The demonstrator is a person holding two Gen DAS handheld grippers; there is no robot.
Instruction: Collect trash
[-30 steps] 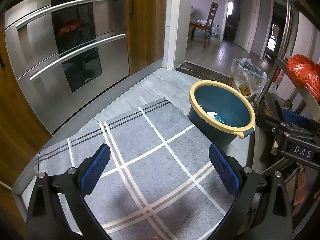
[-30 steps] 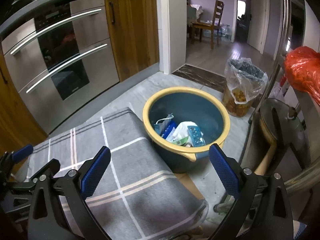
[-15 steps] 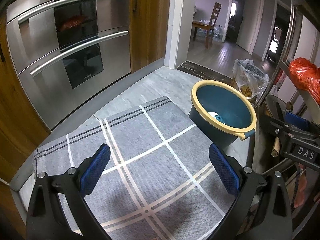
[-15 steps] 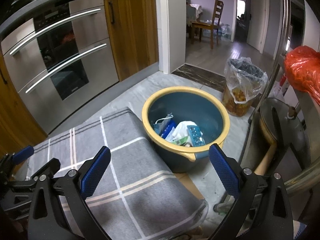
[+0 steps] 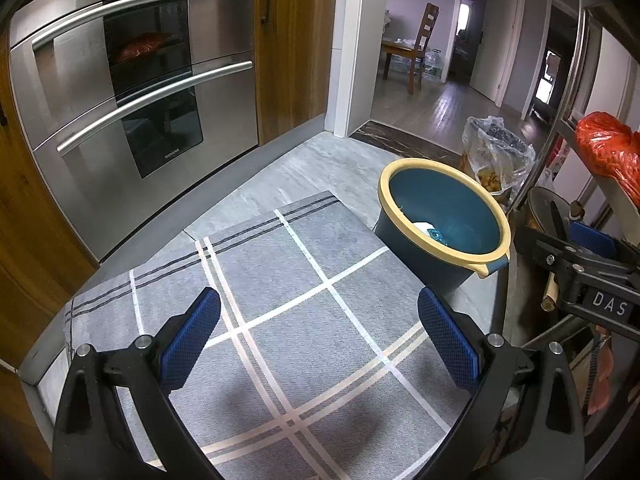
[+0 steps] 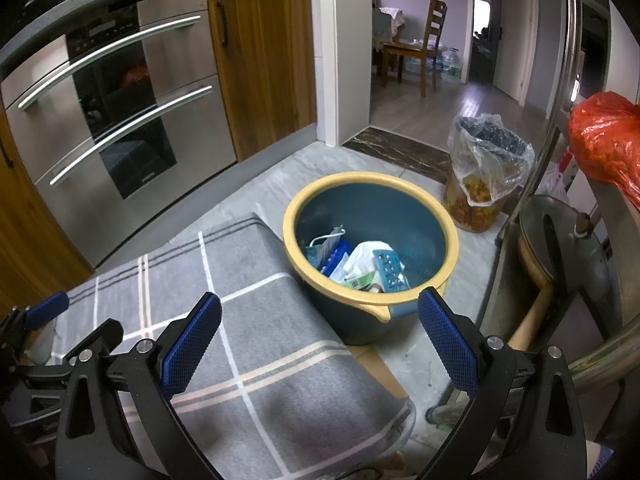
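Both mounted on hand-held grippers, looking forward and down along spread blue fingers toward a kitchen floor. Left wrist view: high above the grey checked mat (image 5: 280, 300), with the blue bucket (image 5: 442, 224) off to the right. Right wrist view: further right and nearer, peering straight into the bucket (image 6: 372, 240). Shared: mat, bucket, steel oven (image 5: 132, 92), lined bin (image 6: 486, 172), doorway beyond.

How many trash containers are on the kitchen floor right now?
2. A blue plastic bucket with a yellow rim stands at the grey plaid mat's far corner, trash inside. A clear bag-lined bin sits beyond it near the doorway. Others may be hidden.
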